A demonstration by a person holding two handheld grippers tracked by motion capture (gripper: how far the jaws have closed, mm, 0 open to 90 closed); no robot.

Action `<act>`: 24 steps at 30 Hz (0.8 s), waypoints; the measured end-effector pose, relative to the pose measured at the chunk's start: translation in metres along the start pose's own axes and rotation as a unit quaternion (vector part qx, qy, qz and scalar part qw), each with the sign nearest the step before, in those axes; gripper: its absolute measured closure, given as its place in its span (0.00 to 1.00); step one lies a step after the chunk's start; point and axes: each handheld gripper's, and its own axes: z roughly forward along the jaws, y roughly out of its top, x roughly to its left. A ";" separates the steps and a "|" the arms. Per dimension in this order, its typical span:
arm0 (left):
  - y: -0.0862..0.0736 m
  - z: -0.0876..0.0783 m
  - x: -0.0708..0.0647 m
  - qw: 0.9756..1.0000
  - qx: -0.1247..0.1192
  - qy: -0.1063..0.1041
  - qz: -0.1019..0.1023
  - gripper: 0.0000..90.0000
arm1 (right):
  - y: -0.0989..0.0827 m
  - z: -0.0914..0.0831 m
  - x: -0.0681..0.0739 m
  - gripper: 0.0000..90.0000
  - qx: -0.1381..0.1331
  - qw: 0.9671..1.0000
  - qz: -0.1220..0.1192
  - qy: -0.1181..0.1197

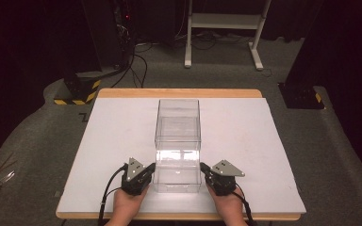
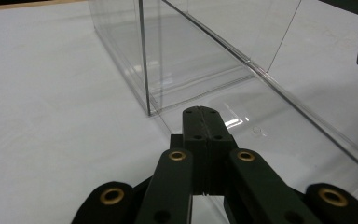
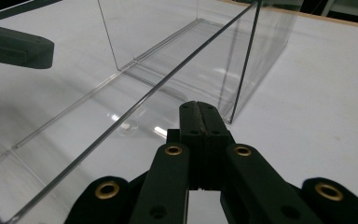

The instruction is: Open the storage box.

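Observation:
A clear plastic box (image 1: 178, 123) stands lengthwise in the middle of the white board (image 1: 113, 141). A clear flat panel (image 1: 178, 169) extends from its near end towards me, low over the board. My left gripper (image 1: 152, 170) is at the panel's left edge and my right gripper (image 1: 202, 170) at its right edge. Seen from the left gripper (image 2: 204, 112), the jaws are pressed together over the panel's edge (image 2: 261, 140), just short of the box's corner (image 2: 145, 70). The right gripper (image 3: 201, 108) is shut the same way on the panel (image 3: 98, 140), beside the box's wall (image 3: 223, 56).
The board lies on a wooden table (image 1: 179, 92) with bare white surface left and right of the box. Behind the table are a white frame's legs (image 1: 221, 28), cables (image 1: 139, 61) and a striped yellow-black base (image 1: 78, 89) on grey carpet.

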 end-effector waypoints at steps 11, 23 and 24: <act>0.000 0.002 0.003 1.000 -0.005 -0.003 -0.012 1.00 | -0.001 0.001 0.000 1.00 -0.004 1.000 0.001 0.000; 0.003 -0.017 0.023 0.999 -0.032 0.003 -0.005 0.90 | 0.006 -0.006 -0.016 0.83 -0.005 1.000 0.001 -0.001; 0.003 -0.020 0.028 0.999 -0.032 0.011 0.003 0.89 | 0.007 -0.007 -0.019 0.82 -0.004 1.000 0.000 -0.003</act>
